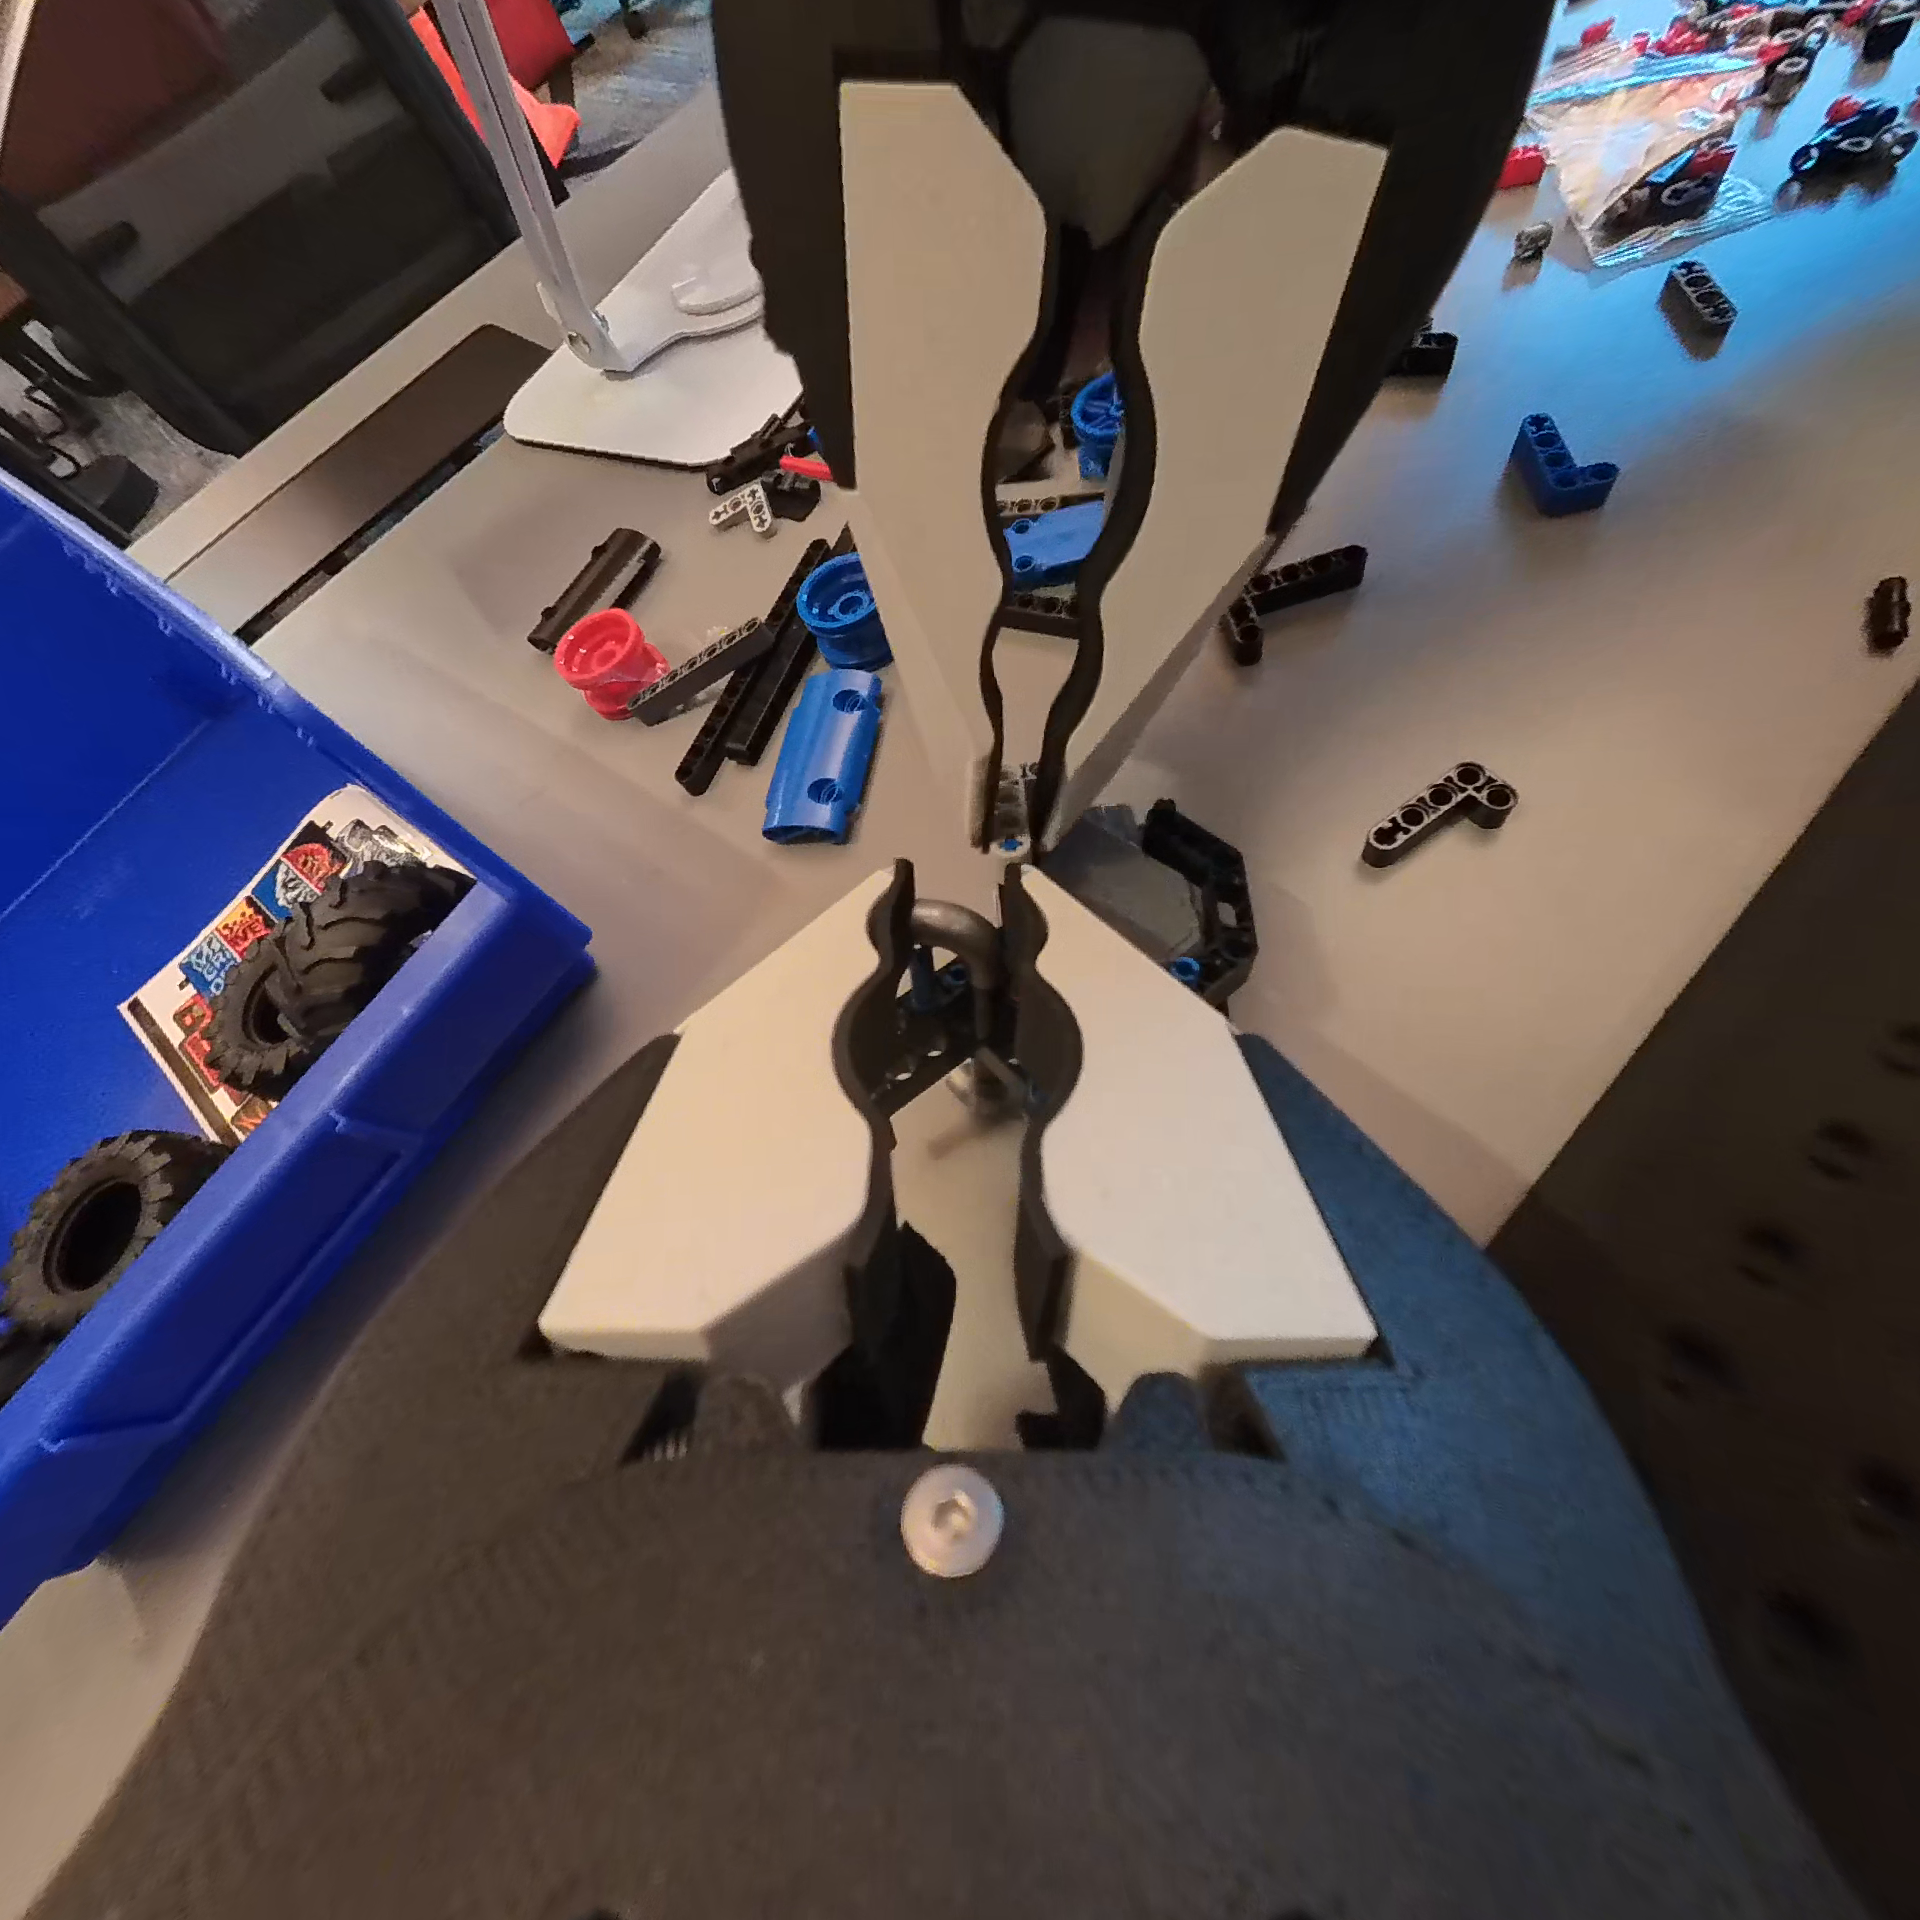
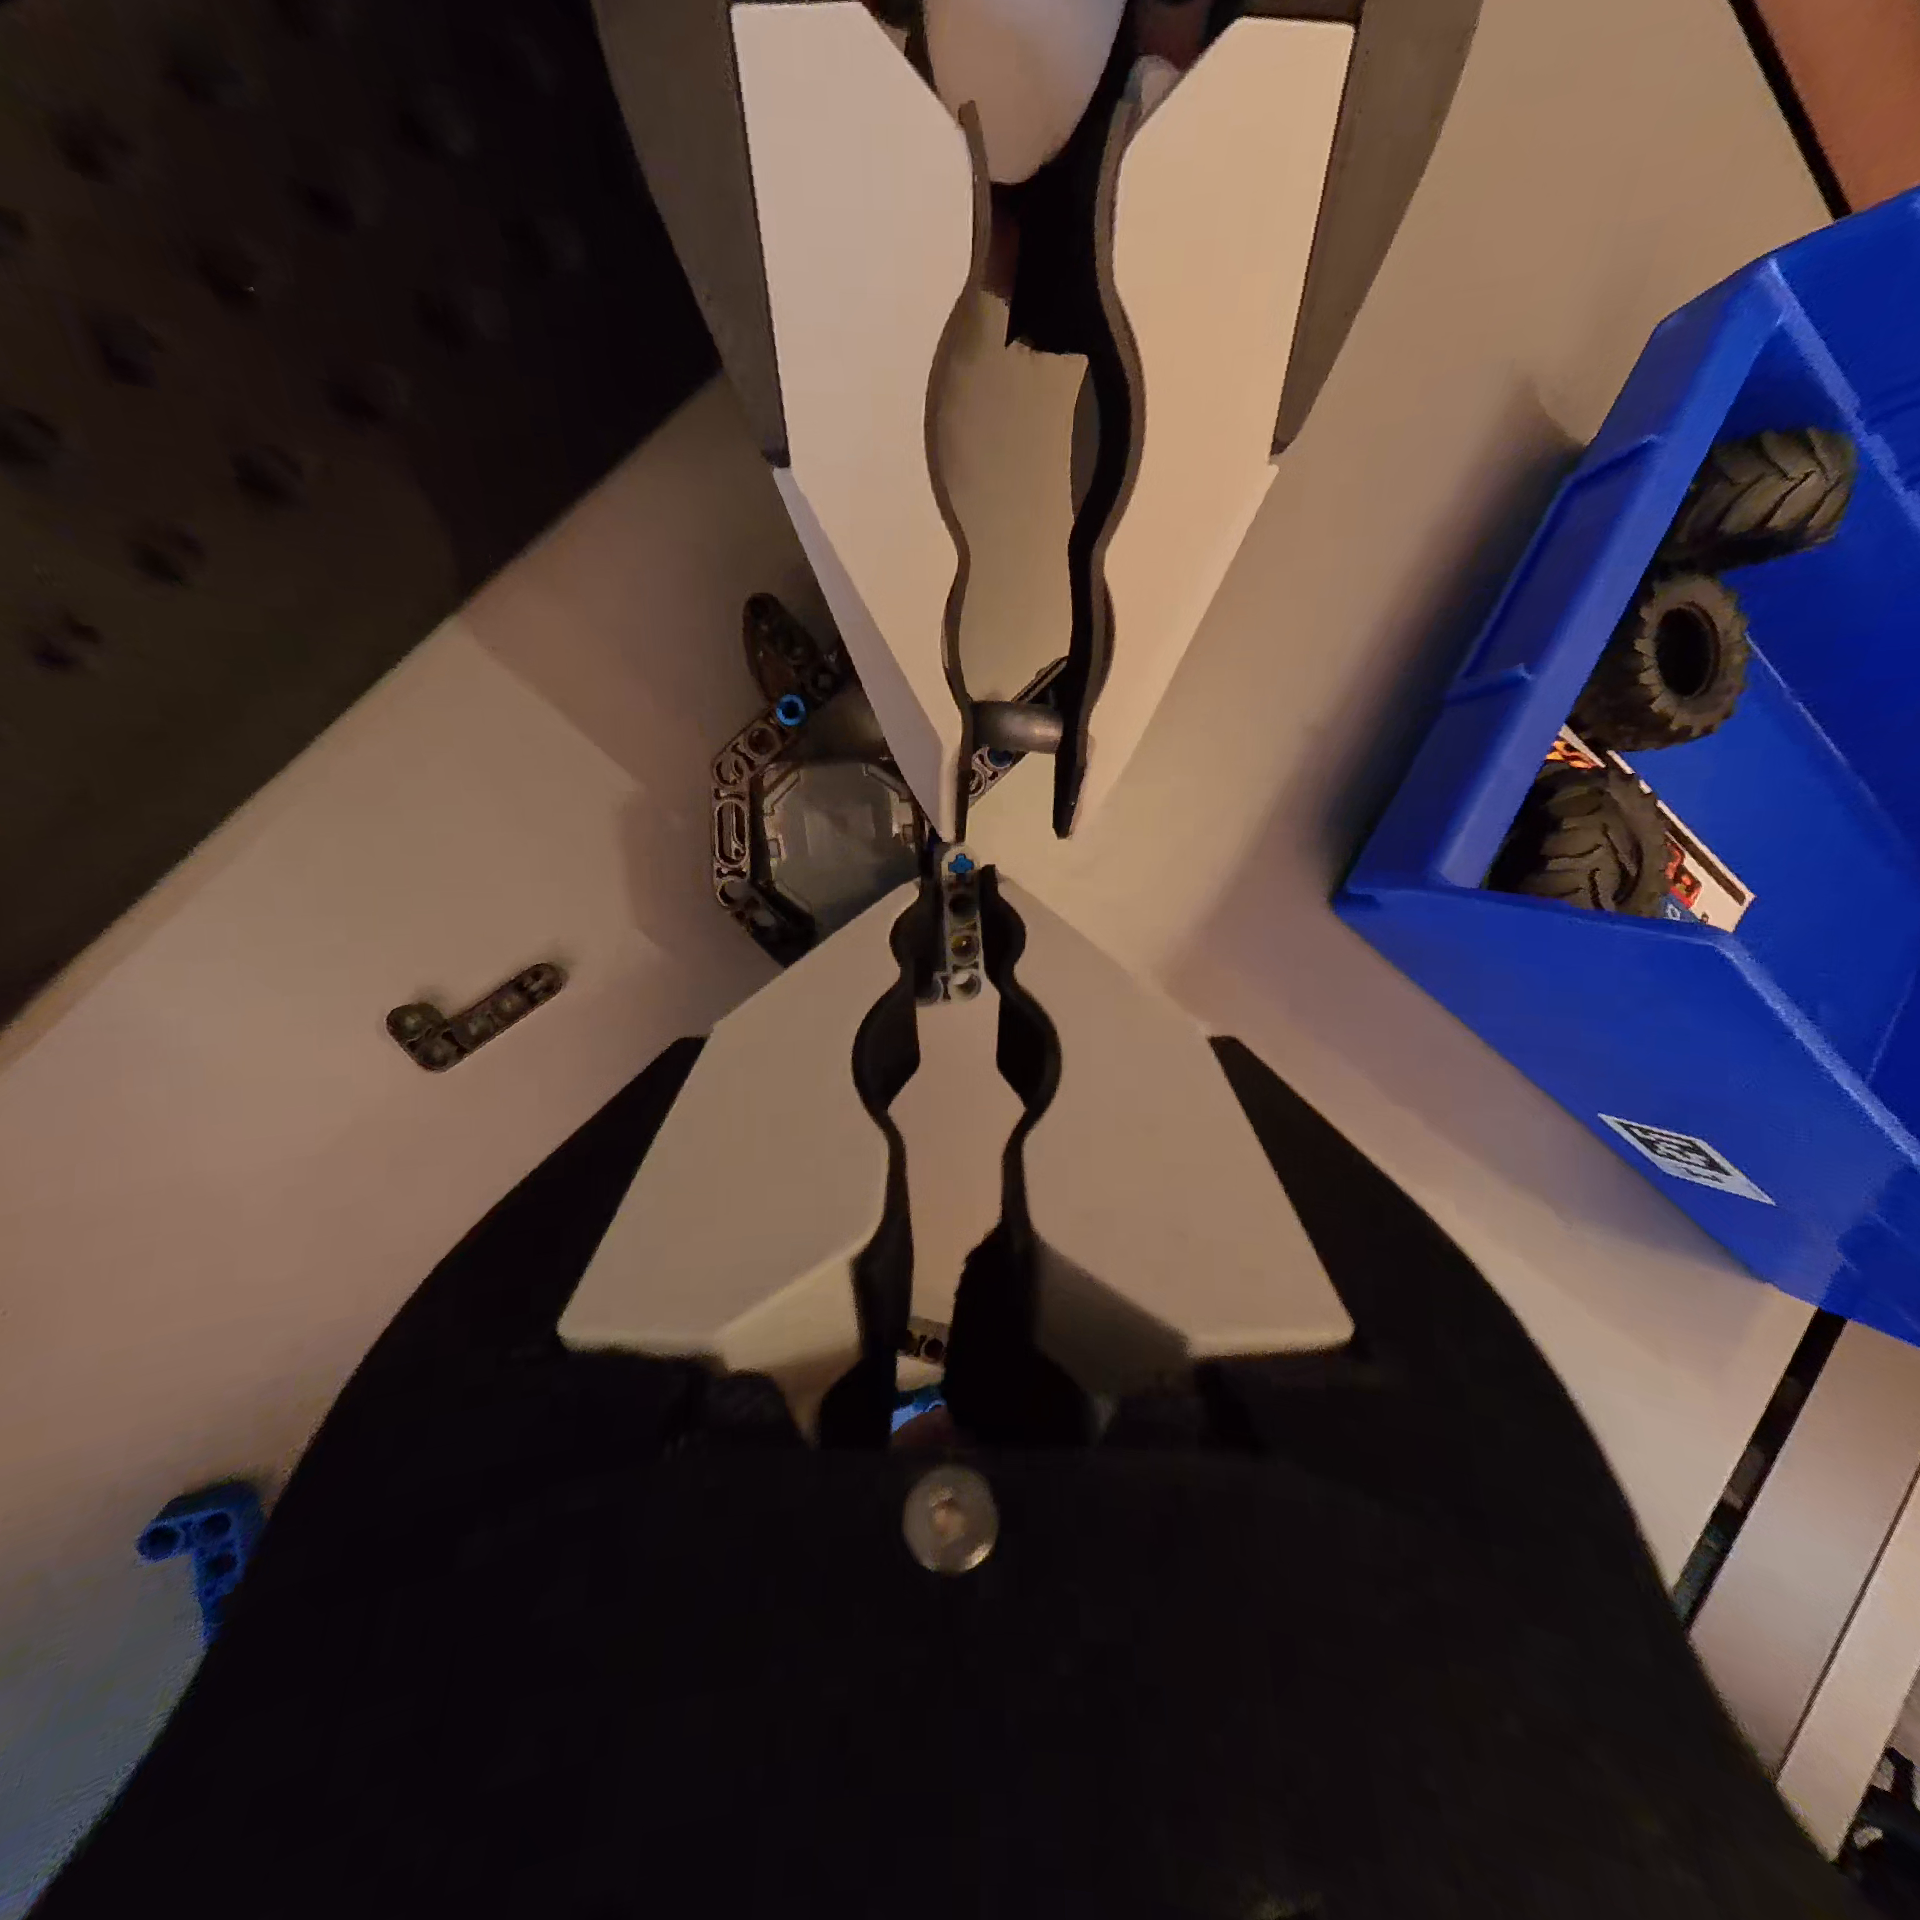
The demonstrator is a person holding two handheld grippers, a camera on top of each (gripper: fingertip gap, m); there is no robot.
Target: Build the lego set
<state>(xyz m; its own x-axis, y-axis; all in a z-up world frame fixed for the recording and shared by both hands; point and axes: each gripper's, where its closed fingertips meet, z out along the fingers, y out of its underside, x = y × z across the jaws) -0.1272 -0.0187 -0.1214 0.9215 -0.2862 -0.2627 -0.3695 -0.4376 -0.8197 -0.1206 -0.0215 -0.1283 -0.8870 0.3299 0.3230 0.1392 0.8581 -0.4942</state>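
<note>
My left gripper is shut on a dark grey curved bar. The bar belongs to a black beam frame around a grey hexagonal block, held just above the table. My right gripper comes in from the far side, tip to tip with the left. It is shut on a small light grey beam with a blue pin at its end. In the right wrist view my right gripper holds that beam, almost touching the left gripper, the bar and the frame.
A blue bin with black tyres and a sticker sheet stands at the left; it also shows in the right wrist view. Loose parts lie beyond: a red hub, blue hub, blue panel, black L-beam, blue L-beam. A dark perforated board borders the table. Only a small space, under 4 cm, lies between the two pairs of fingers. About 15 cm separates my left fingertips from the red hub.
</note>
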